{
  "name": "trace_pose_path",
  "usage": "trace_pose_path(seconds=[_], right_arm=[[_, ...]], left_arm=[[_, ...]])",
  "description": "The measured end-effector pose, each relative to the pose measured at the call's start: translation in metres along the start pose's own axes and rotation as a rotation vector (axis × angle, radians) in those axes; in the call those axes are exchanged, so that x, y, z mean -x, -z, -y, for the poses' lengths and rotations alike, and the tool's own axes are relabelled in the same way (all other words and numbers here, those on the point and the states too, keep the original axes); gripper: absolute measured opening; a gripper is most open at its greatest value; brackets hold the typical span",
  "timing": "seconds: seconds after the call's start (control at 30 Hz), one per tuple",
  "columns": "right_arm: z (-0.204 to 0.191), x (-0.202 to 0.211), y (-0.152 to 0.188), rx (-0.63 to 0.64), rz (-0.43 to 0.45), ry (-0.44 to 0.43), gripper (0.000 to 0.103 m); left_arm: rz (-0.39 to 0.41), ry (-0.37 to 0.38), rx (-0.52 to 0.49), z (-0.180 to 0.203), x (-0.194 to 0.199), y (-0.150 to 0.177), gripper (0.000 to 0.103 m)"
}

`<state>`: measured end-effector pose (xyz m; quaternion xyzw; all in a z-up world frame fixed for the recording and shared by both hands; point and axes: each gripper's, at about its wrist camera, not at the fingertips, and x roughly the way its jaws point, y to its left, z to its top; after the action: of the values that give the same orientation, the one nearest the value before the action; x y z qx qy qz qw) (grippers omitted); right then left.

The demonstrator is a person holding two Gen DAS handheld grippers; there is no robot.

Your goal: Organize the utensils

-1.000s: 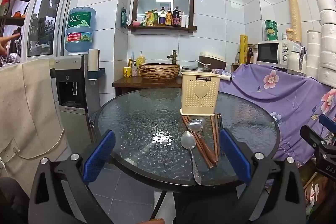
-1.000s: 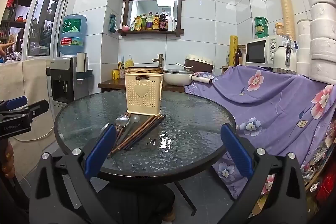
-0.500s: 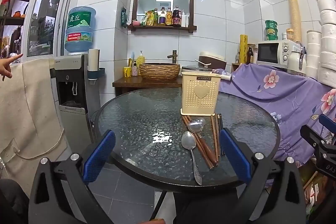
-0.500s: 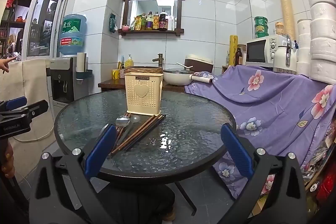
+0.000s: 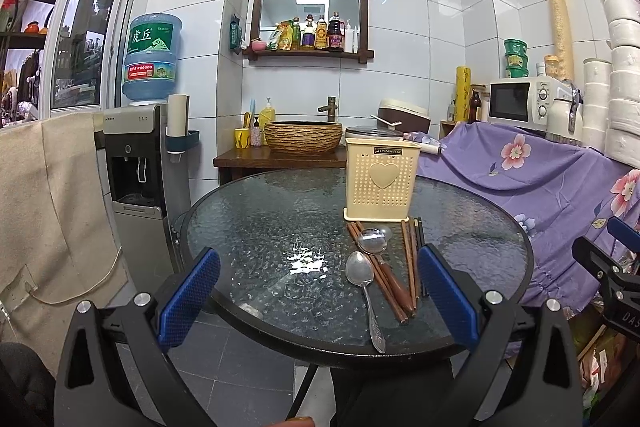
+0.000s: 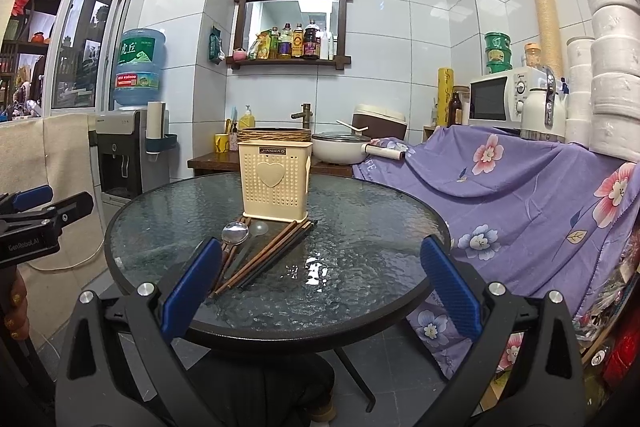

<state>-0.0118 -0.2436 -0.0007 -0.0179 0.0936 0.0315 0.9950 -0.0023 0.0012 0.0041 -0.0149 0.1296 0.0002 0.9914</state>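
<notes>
A cream perforated utensil holder (image 5: pixel 380 183) (image 6: pixel 275 181) with a heart on its front stands upright on the round glass table (image 5: pixel 256 227) (image 6: pixel 360 227). In front of it lie two metal spoons (image 5: pixel 362 275) (image 6: pixel 235 231) and several brown chopsticks (image 5: pixel 409 263) (image 6: pixel 272 255). My left gripper (image 5: pixel 318 297) is open, held short of the table's near edge, nothing between its blue pads. My right gripper (image 6: pixel 318 297) is open too, also empty, near the table's front edge; the chopstick ends run behind its left finger (image 6: pixel 192 283).
A water dispenser (image 5: pixel 140 163) stands left of the table beside a beige cloth (image 5: pixel 48 211). A purple floral cloth (image 6: pixel 520 187) covers the right side, with a microwave (image 6: pixel 504 99) and stacked paper rolls. Behind are a wooden stand with a basket basin (image 5: pixel 304 135) and a pan (image 6: pixel 340 147).
Both grippers and the utensils stay where they were. A person's hand at the far left, seen earlier, has gone out of view.
</notes>
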Motion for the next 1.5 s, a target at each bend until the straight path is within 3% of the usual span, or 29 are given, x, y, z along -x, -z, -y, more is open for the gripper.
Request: trace_pose_path(seconds=[1.5], right_arm=[[0.0001,0.0001,0.0003,-0.009,-0.007,-0.004,0.098]], left_arm=[[0.007,-0.001,-0.001,0.0008,0.0029,-0.0015,0.097]])
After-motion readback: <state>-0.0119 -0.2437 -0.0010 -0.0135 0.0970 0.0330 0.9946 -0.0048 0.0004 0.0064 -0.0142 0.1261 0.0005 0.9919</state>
